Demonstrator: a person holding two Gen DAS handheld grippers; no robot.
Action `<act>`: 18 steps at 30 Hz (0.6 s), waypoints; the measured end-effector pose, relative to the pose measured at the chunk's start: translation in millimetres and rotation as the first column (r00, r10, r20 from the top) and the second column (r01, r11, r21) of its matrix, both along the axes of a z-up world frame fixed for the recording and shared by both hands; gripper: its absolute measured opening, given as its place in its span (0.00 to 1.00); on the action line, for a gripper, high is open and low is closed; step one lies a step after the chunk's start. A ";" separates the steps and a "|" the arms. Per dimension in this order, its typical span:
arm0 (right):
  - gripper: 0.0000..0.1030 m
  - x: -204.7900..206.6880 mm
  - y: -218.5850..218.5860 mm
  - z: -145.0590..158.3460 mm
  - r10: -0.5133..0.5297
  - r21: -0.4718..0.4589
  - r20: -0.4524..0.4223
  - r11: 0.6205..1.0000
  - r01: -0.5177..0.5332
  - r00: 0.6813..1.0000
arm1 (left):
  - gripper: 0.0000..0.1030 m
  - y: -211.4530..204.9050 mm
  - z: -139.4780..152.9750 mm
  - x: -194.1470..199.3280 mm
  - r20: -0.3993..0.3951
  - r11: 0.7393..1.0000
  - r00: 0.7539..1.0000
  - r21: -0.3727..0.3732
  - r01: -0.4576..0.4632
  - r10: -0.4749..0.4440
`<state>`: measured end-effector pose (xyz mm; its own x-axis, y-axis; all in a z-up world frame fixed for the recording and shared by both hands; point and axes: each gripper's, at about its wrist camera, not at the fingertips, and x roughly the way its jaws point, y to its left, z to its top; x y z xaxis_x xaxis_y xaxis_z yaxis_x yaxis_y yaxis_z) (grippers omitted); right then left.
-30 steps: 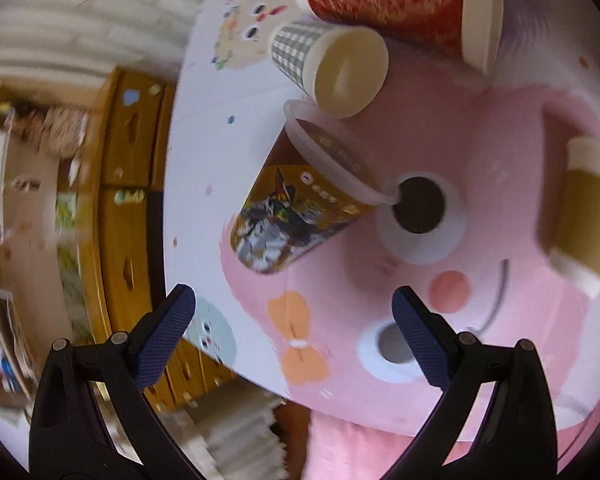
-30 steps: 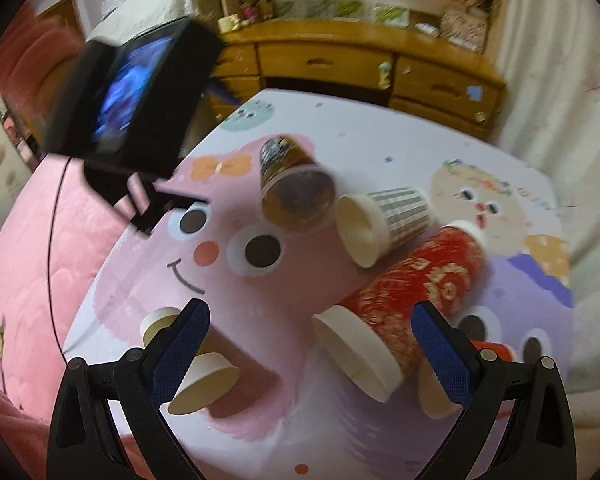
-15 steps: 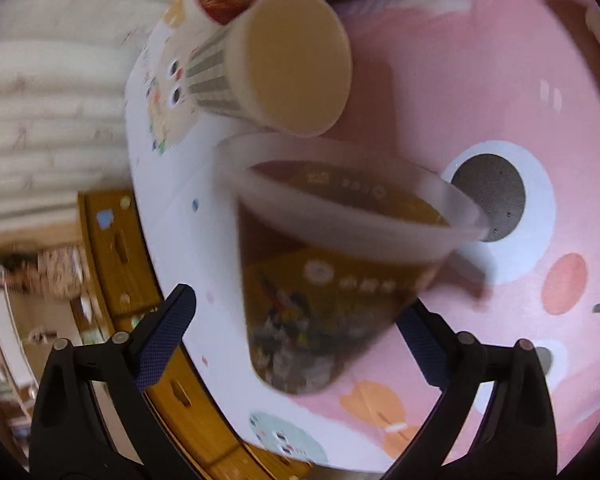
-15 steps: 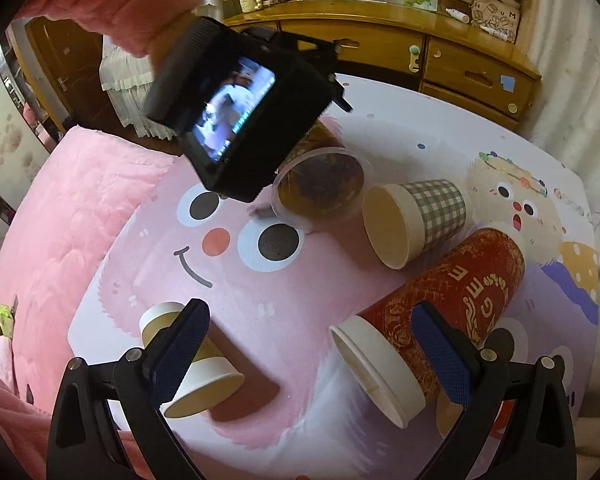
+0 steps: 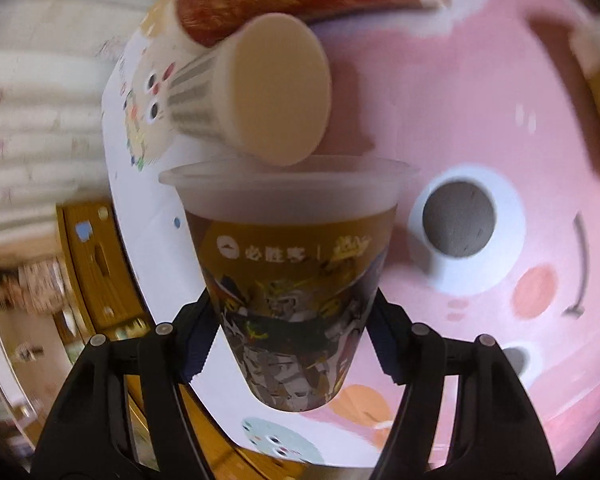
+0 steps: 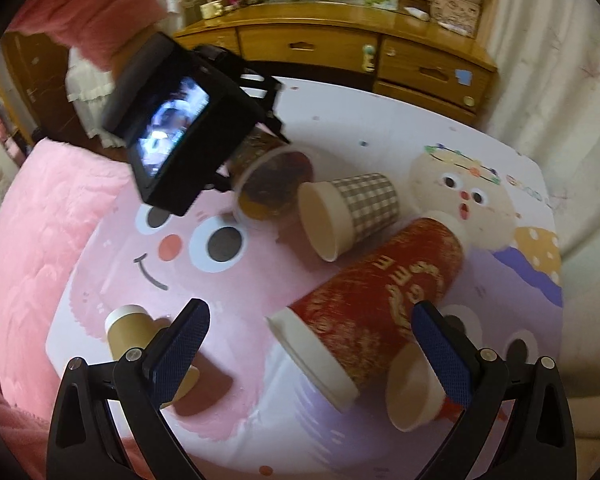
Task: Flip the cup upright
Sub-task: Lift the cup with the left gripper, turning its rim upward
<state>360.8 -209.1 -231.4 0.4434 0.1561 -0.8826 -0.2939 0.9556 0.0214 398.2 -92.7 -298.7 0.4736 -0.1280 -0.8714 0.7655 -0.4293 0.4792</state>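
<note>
The grasp is the step in hand: the left gripper (image 5: pixel 292 340) has its two fingers (image 5: pixel 198 344) clamped against the lower body of the printed plastic cup (image 5: pixel 288 280), which fills the centre of the left wrist view and lies on its side at the upper middle of the right wrist view (image 6: pixel 274 184), mouth toward the camera, on the cartoon-print desk (image 6: pixel 340 120). The next move, as I judge it, calls for rotating the wrist so the rim faces up, then lowering the base onto a bare patch, clear of the checked cup (image 6: pixel 352 212) just beside its rim. The cup is translucent, with a frosted band under a wide lip and a yellow-brown comic print below; thin walls may flex under squeeze. The right gripper (image 6: pixel 308 344) is released, hovering above the red cup (image 6: pixel 372 312).
</note>
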 end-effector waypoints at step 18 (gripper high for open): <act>0.99 -99.0 -37.7 87.5 -0.413 0.342 -0.034 0.851 0.399 0.910 | 0.63 8.0 130.4 -63.4 -0.054 0.528 0.596 -0.403 -0.747 0.801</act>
